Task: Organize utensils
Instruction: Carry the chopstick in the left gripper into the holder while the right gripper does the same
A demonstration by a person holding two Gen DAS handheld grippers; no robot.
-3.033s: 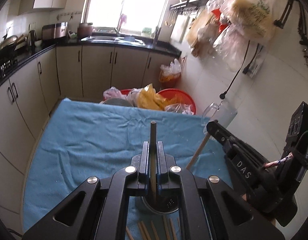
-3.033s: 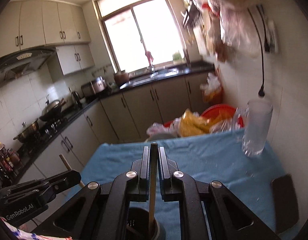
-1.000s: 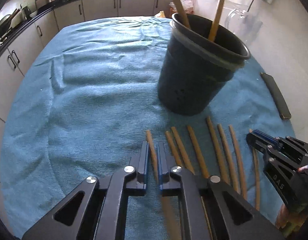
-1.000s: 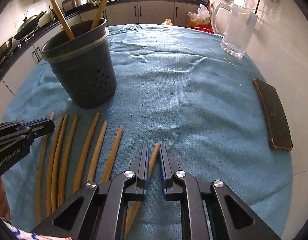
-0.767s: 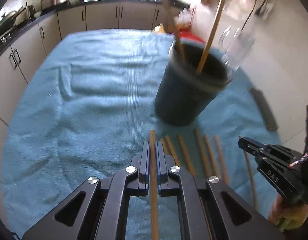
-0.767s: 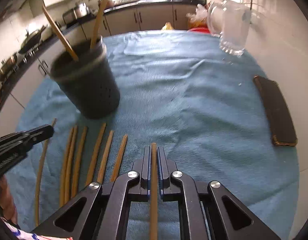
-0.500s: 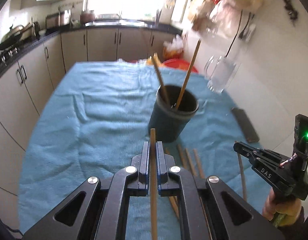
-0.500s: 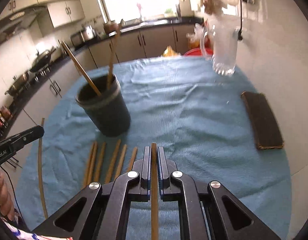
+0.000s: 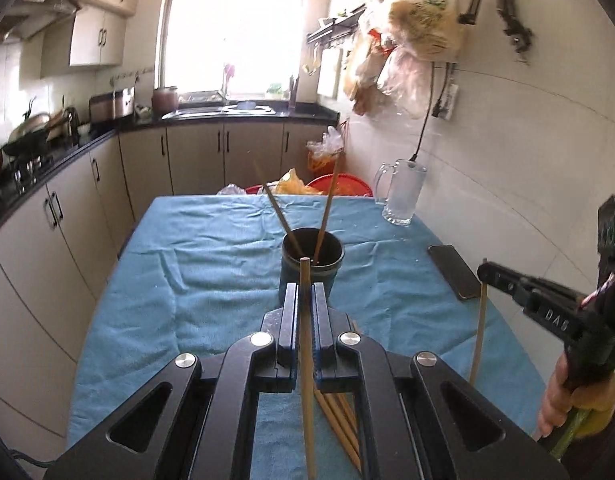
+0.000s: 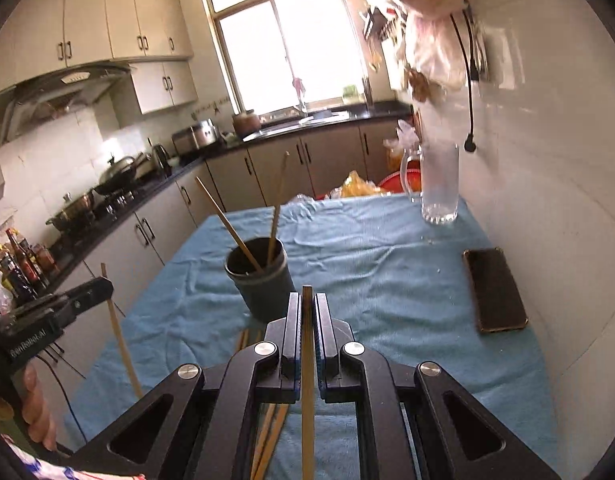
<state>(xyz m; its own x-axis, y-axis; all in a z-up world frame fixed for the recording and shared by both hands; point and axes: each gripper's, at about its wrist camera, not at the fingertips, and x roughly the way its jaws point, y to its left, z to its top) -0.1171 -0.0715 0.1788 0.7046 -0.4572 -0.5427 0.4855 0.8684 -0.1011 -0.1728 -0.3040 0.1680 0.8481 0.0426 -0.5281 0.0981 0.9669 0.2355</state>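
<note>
On the left stood the kitchen counter (image 9: 47, 152) with pans on the hob; the table under its blue cloth (image 9: 211, 264) lay before both cameras. The left gripper (image 9: 304, 304) was held above the near end of the table, its jaws clamped together on a wooden chopstick (image 9: 306, 344) that ran up between them, tip just past the pads; in the right wrist view the same gripper (image 10: 101, 286) showed at the left edge, a hand (image 10: 33, 404) on its handle, with its chopstick (image 10: 121, 340) hanging down from the tips. Near the middle of the cloth stood the dark utensil holder (image 9: 312, 268), upright, with two chopsticks (image 9: 323, 216) leaning out of it in a V; loose chopsticks (image 9: 339, 416) lay on the cloth just in front of it, partly hidden by the gripper bodies. The right gripper (image 10: 307, 320) was likewise closed tight on a chopstick (image 10: 307, 360) of its own, held clear of the cloth. Further right a dark phone (image 10: 495, 292) lay flat near the wall; a glass mug (image 10: 437, 184) stood at the far right corner of the table; bags (image 9: 411, 48) hung on the tiled wall above.
</note>
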